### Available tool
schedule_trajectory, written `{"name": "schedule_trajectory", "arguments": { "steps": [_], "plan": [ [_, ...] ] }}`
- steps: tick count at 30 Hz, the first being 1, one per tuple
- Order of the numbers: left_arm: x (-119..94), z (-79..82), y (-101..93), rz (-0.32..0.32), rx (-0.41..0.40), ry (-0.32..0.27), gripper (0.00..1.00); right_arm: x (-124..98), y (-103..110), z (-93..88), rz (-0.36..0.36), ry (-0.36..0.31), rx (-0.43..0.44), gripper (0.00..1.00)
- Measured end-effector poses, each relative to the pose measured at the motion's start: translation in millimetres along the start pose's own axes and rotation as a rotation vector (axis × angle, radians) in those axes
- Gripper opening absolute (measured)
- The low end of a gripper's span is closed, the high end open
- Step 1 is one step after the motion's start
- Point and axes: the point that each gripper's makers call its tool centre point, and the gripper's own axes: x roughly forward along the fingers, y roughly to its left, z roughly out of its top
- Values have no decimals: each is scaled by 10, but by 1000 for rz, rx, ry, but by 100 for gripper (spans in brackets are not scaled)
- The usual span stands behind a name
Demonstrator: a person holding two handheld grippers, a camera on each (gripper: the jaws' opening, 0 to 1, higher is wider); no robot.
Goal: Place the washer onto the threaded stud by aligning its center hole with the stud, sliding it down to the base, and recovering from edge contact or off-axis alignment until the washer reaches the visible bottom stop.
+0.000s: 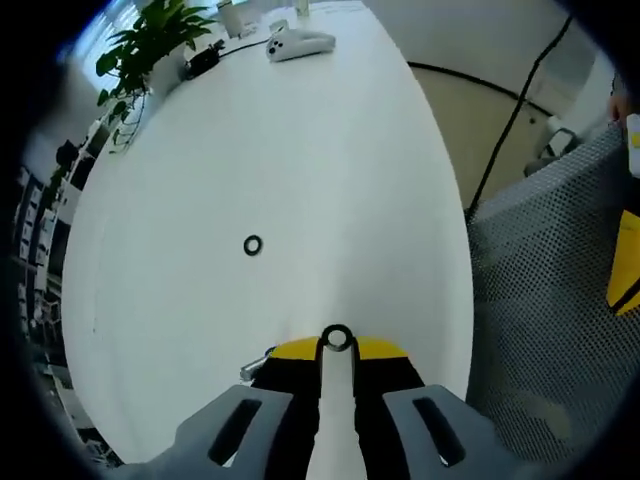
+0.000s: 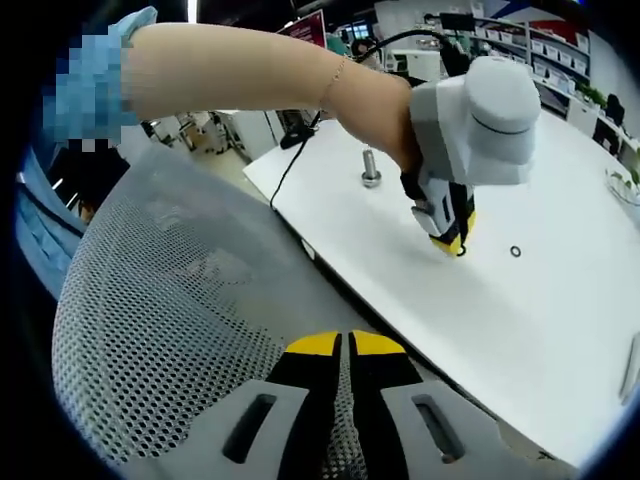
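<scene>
Left tongs (image 1: 337, 352) are clamped on a small dark washer (image 1: 337, 339), thin and stiff, likely light and slippery; held by its rim, the hole stays free. Right tongs (image 2: 347, 350) are closed on nothing over a mesh chair back (image 2: 170, 300). A second ring (image 1: 253, 245) lies further along the white counter (image 1: 300, 150); the threaded stud (image 2: 371, 167) stands upright, unobstructed

- The left gripper view sits low and close over the white oval worktop (image 1: 300, 150), looking along it toward a green potted plant (image 1: 150, 45) at 11 o'clock.
- The right gripper view hangs back above a grey mesh chair back (image 2: 170, 310), facing the worktop from its edge, well apart.
- Both views share the worktop and a small black ring-shaped washer (image 1: 253, 245) (image 2: 515, 251) lying on it.
</scene>
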Motion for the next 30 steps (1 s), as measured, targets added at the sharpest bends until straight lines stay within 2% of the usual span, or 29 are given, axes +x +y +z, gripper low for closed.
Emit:
{"name": "schedule_trajectory", "arguments": {
  "steps": [8, 14, 21, 30],
  "plan": [
    [-301, -114, 165, 51, -28, -11, 8, -3, -2, -1, 0, -2, -3, 6],
    [-441, -102, 349, 93, -47, -19, 8, -7, -15, 3, -6, -6, 3, 6],
    [-378, -94, 460, 114, -26, 12, 8, -13, -15, 5, -8, -13, 18, 7],
    [-264, -72, 466, 103, 1, 43, 8, -14, -7, 2, -5, -14, 21, 7]
  ]
}}
